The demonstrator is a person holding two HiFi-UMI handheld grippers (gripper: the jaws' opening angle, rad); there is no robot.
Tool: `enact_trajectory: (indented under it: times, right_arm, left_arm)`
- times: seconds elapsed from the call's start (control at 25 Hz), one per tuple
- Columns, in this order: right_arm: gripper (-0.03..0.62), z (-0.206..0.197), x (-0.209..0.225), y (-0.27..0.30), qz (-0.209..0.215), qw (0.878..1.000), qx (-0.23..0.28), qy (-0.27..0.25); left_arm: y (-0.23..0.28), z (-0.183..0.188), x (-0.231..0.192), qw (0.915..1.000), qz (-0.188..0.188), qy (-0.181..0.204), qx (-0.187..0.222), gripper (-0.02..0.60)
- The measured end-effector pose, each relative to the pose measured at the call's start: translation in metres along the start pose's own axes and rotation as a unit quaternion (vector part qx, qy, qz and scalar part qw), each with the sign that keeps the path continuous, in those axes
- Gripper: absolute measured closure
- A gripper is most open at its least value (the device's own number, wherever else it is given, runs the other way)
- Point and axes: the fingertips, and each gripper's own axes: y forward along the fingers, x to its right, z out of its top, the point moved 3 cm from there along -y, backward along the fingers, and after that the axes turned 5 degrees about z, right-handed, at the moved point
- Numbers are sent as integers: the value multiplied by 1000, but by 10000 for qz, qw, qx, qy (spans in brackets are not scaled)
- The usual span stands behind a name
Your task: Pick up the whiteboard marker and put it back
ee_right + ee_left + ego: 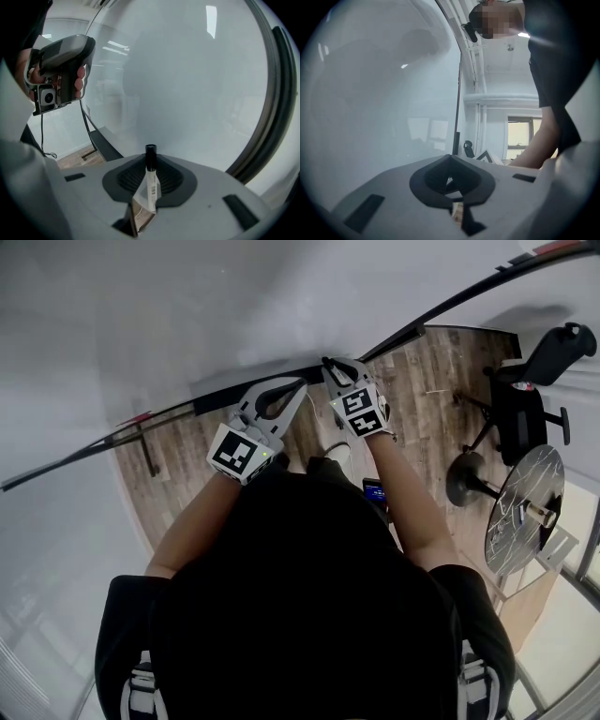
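Holding the whiteboard marker (151,185) cap-up, pinched in my right gripper (335,367) facing the whiteboard (187,84): pickup done, I judge; returning it to the tray (248,397) remains. On my left gripper (450,159), jaws pressed together, empty.

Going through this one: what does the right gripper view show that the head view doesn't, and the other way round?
Only the right gripper view shows the whiteboard marker, its black cap pointing away from the camera, clamped between the jaws of the right gripper. Only the head view shows the office chair and the round table. Both show the whiteboard and the left gripper.
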Motion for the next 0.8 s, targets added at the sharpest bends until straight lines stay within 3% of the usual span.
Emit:
enact_trajectory:
  times: [0.8]
  right_arm:
    - [530, 12, 11, -44, -259, 9970, 650, 341]
  left_arm:
    - [9, 6, 17, 9995, -298, 96, 69, 578]
